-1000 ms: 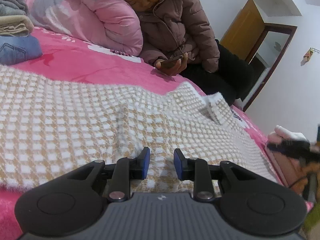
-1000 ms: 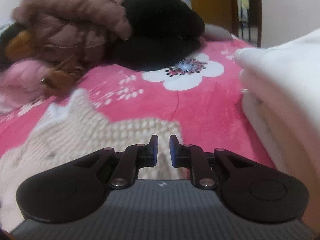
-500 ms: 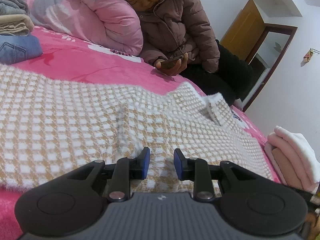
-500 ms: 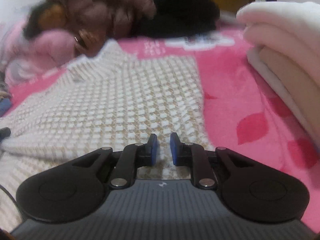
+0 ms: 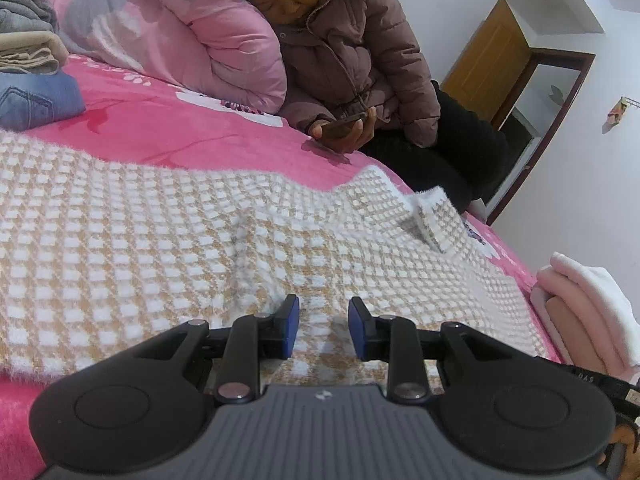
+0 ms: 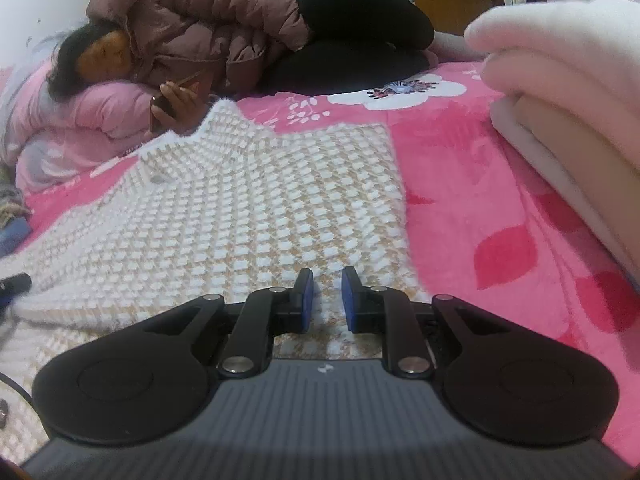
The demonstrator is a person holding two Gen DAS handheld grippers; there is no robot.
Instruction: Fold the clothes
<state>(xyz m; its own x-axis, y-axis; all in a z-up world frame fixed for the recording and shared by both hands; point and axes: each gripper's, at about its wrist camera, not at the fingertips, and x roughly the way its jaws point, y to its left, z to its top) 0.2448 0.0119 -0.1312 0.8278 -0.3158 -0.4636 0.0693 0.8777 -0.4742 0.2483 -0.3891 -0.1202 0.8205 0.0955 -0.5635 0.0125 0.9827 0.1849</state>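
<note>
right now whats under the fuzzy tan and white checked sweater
The fuzzy tan and white checked sweater lies spread on a bright pink floral blanket, which shows along its edges. Whatever else lies beneath its middle is covered.

Only faint light lettering, seemingly "DAS", on a black strap (image 5: 588,378) at the lower right edge of the left wrist view. Small unlettered emblem on each gripper body. Nothing else legible.

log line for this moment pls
left gripper open above checked sweater | right gripper open, near sweater's right edge | nothing gripped | fold not begun
</note>
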